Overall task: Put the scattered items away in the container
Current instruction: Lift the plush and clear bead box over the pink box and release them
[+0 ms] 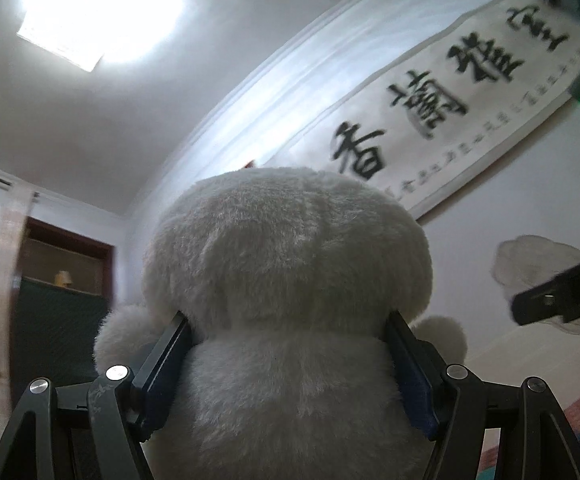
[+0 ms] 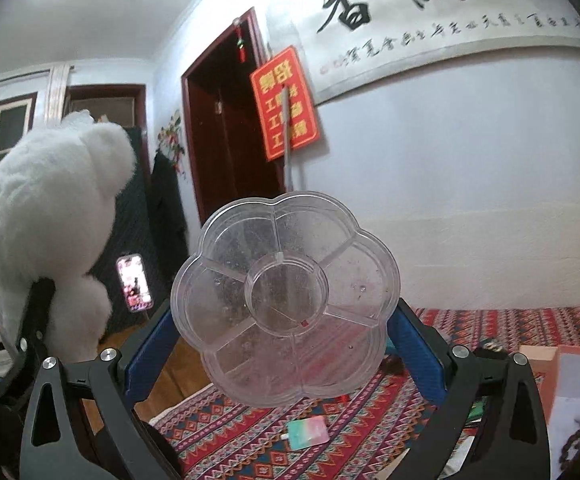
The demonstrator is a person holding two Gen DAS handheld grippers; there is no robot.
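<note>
A white plush bear (image 1: 285,264) fills the left wrist view, seen from behind. My left gripper (image 1: 287,320) is shut on its neck, one dark pad on each side, and holds it up toward the ceiling. In the right wrist view, my right gripper (image 2: 283,312) is shut on a clear flower-shaped compartment tray (image 2: 285,296), held upright in the air between the blue pads. The bear (image 2: 53,216) also hangs at that view's left. A pastel green-and-pink flat item (image 2: 308,432) lies on the patterned cloth below.
A red patterned cloth (image 2: 490,328) covers the surface below. A pinkish box with a white inside (image 2: 562,376) sits at the right. A lit phone (image 2: 133,282) stands beyond the bear. A dark doorway (image 2: 225,128) and a calligraphy scroll (image 1: 450,112) are on the wall.
</note>
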